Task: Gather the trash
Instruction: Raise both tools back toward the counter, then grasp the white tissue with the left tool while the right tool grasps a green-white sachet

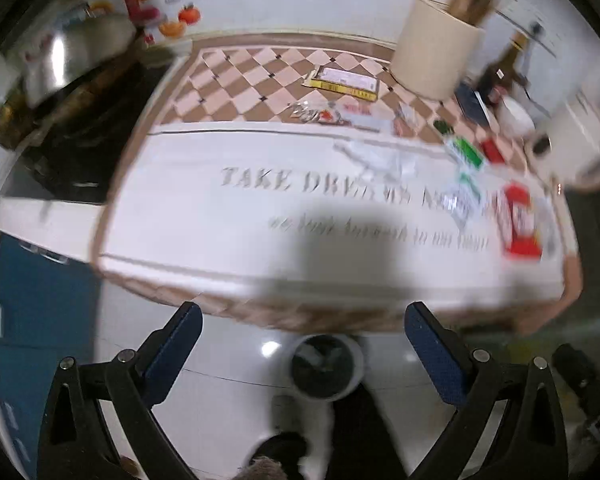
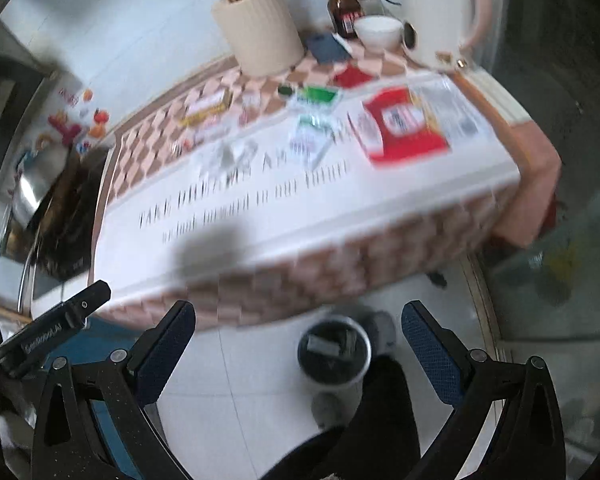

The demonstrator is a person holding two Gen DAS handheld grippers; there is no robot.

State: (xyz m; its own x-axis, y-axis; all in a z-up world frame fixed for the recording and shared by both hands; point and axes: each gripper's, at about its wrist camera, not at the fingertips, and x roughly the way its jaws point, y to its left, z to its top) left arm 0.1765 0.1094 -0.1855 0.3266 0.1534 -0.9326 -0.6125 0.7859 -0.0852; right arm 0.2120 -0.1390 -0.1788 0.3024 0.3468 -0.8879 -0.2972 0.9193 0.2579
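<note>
Both frames were motion-blurred. Left gripper (image 1: 302,328) and right gripper (image 2: 298,326) both had fingers spread apart, holding nothing, hanging over the floor before the table (image 2: 260,216). Wrappers lay scattered on the tablecloth: a red packet (image 2: 400,126) near the right edge, green one (image 2: 314,96) behind it. Bin (image 2: 334,352) stood on the floor below the table edge.

Both cameras look down from above the floor, just in front of the table (image 1: 204,216). The left one faces it straight on. The right one sits farther right, turned left. Both see the bin (image 2: 334,356) below.
</note>
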